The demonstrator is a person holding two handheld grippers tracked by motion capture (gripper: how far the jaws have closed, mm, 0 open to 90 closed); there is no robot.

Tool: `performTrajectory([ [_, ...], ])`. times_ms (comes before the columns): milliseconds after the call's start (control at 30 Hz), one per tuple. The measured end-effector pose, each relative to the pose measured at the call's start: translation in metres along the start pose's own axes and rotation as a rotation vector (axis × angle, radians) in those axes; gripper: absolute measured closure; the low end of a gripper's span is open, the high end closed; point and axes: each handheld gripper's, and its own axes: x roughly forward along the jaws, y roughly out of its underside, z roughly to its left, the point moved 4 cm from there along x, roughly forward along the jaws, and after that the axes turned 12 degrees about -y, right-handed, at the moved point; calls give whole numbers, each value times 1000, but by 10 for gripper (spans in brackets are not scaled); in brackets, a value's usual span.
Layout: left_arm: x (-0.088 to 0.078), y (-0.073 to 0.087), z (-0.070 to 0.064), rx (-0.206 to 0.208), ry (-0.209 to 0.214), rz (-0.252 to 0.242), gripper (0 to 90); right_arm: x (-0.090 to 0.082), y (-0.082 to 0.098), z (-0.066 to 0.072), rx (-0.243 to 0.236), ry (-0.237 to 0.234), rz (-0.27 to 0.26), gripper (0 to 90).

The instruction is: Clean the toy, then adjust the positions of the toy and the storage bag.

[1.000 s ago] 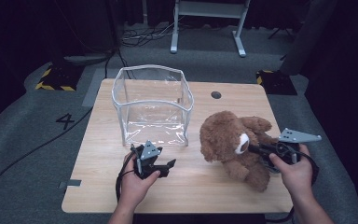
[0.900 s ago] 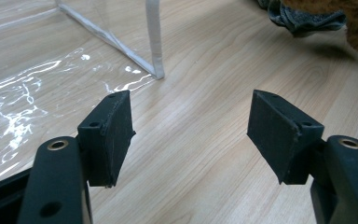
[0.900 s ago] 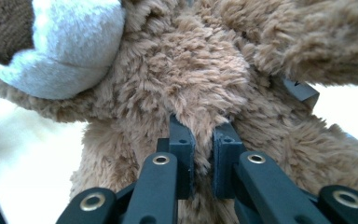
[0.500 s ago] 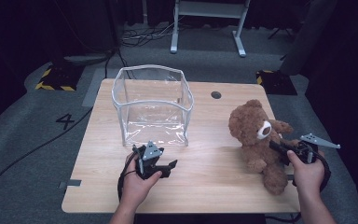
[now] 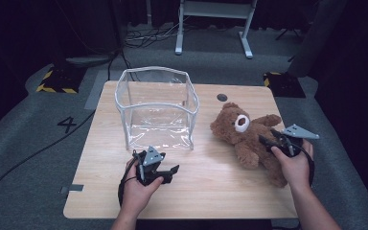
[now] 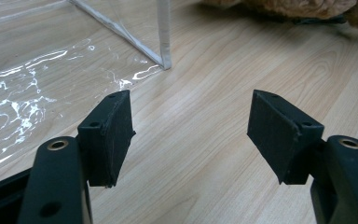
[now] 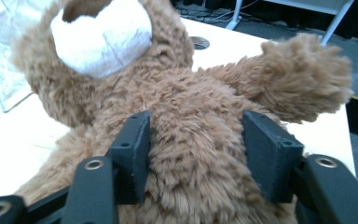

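Bear (image 5: 243,132): lay on tabletop (image 5: 211,187), between right tongs (image 5: 268,142), which had just been opening.
Left tongs (image 5: 172,169): open, empty, farther off.

My two black handheld grippers

Both the left gripper (image 5: 172,170) and the right gripper (image 5: 264,141) carry grey three-cornered plates, brass-ringed screw holes, trailing black cables.

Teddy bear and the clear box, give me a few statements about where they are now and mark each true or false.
1. The teddy bear lies on the table. True.
2. The bear sits inside the clear box. False: it lies beside the box, to the right in the high view.
3. The left gripper holds the bear. False: its jaws stand open over bare wood.
4. The right gripper has the bear's body between its jaws. True.
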Motion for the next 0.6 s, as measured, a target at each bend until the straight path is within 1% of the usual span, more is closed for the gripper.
performTrajectory([
  [100, -2, 0, 2, 1, 0, -1, 314, 11, -4, 4, -22, 3, 22, 410],
  [167, -3, 1, 3, -6, -5, -4, 314, 14, -7, 7, -31, 5, 32, 391],
  [233, -5, 2, 5, -9, -9, -5, 314, 15, -10, 9, -44, 7, 29, 375],
  [300, -7, 3, 7, -11, -15, -9, 314, 13, -13, 12, -48, -6, 18, 372],
  [433, -10, 6, 10, -23, -27, -6, 314, 9, -21, 22, -56, -47, -20, 370],
  [467, -12, 7, 11, -21, -30, -5, 313, 9, -24, 26, -59, -64, -33, 370],
  [600, -18, 10, 17, -37, -55, -11, 313, 11, -36, 46, -86, -147, -70, 397],
])
